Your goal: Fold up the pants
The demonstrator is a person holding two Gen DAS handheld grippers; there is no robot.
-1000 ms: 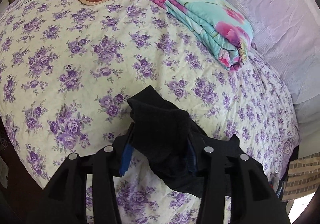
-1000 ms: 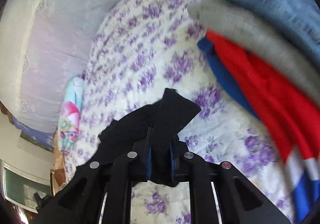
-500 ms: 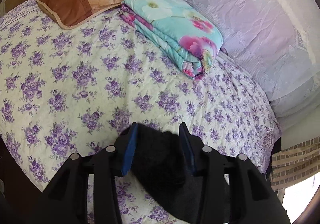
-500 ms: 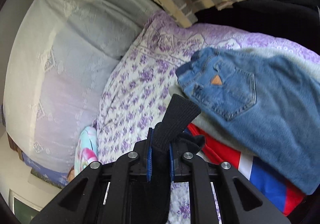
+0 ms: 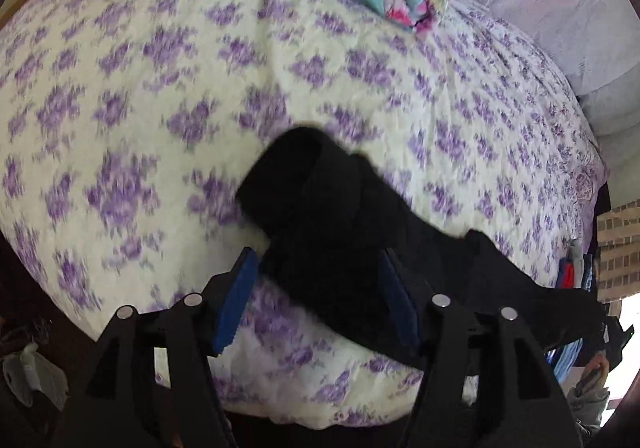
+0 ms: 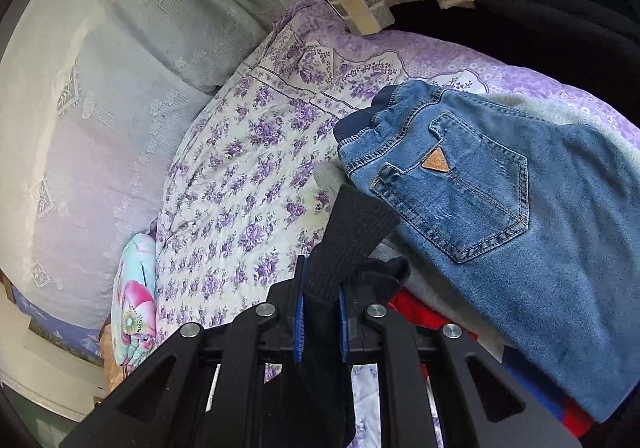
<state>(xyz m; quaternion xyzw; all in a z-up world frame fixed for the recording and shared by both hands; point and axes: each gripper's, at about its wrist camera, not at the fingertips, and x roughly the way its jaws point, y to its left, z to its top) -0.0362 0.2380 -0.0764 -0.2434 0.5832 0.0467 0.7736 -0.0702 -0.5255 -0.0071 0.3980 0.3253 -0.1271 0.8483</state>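
Both tools pinch the black pants: left tool (image 5: 316, 300) on a thick bunch (image 5: 320, 208), right tool (image 6: 320, 312) on a ribbed edge. Spreading them taut above the bed (image 5: 160, 88) should flatten the cloth.

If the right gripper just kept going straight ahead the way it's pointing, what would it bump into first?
Most likely the blue jeans on the clothes pile just beyond the black pants held by the right gripper, though depth is uncertain.
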